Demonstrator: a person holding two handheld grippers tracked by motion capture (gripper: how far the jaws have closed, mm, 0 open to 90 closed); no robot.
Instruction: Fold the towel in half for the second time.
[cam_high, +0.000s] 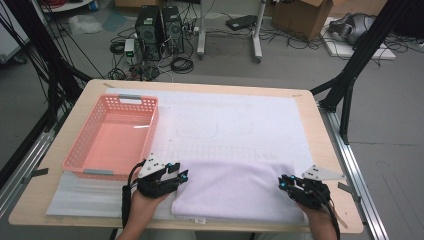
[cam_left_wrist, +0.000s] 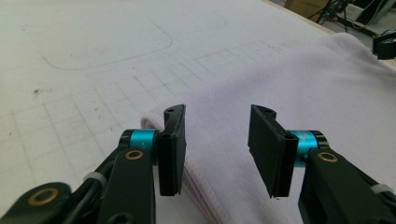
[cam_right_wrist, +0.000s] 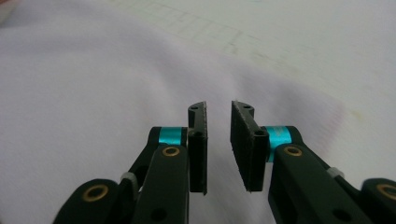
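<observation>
Tabletop towel (cam_high: 232, 189) between 2 tongs

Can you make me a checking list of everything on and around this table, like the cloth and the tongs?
Surface: a wooden table with a white gridded mat laid over it.
Job's things: a pale folded towel lies flat on the mat at the near edge, folded edge toward the left.
Clutter: an empty pink basket on the left of the mat.
Grippers: the left tongs sit at the towel's left edge, jaws apart with nothing pinched; the right tongs at its right edge, jaws a narrow gap apart, nothing between them.
Cables: a black cable trails from the left tongs.
Surroundings: computer towers, a cardboard box and loose wires on the floor.
</observation>
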